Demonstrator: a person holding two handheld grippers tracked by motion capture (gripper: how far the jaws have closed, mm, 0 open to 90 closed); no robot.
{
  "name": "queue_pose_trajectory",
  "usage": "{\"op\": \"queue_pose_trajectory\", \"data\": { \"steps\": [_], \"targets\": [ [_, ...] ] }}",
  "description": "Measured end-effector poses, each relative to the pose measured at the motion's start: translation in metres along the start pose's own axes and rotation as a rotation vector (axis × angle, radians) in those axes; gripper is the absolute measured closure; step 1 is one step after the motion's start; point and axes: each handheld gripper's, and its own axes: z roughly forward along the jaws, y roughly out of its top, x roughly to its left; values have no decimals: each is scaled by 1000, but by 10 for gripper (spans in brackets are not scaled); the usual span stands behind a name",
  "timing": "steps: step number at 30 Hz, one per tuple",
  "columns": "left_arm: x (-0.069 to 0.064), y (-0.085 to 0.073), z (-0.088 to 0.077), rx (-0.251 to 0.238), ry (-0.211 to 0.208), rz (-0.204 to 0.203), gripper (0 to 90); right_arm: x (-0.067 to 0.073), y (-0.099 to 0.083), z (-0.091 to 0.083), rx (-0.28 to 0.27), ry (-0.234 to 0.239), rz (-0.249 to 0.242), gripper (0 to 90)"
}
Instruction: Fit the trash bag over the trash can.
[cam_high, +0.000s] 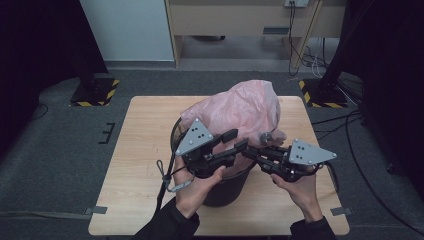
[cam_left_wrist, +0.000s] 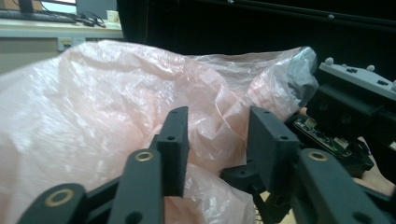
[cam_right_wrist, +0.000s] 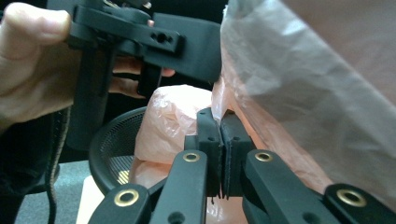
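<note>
At frame centre the pink bag (cam_high: 235, 107) billows out of the black bin (cam_high: 227, 187) on the table (cam_high: 140, 150), the right tongs (cam_high: 252, 150) pinching its film and the left tongs (cam_high: 236, 139) part-open around it, so a hard pull could tear it.

The left hand (cam_high: 192, 187) comes in from the bottom edge, dark sleeve at the wrist, fingers wrapped under the body of the left tool (cam_high: 234, 140), which points up and to the right with its grey 3-cornered plate on top. Its 2 jaws stand apart, gap clear in the left gripper view. The right hand (cam_high: 299, 192) grips the right tool (cam_high: 251, 151) from below, pointing it left toward the other. Its 2 jaws are pressed together, pads nipping thin pink film (cam_right_wrist: 220, 103)
</note>
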Motion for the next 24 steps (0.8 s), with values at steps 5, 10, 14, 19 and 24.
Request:
{"op": "queue_pose_trajectory", "data": {
  "steps": [5, 10, 14, 19, 24],
  "targets": [
    [0, -3, 1, 5, -20, -5, 816, 1, 0, -1, 9, 7, -7, 880],
    [1, -2, -1, -8, -16, -4, 892, 1, 3, -4, 9, 13, 6, 822],
    [6, -3, -6, -10, -12, -13, 900, 0, 11, -12, 5, 13, 41, 734],
    [13, -5, -14, -7, 1, -24, 900, -2, 25, -31, -66, -12, 57, 640],
    [17, -7, -23, -11, 3, -27, 900, -8, 36, -49, -150, -103, 32, 540]
  ]
}}
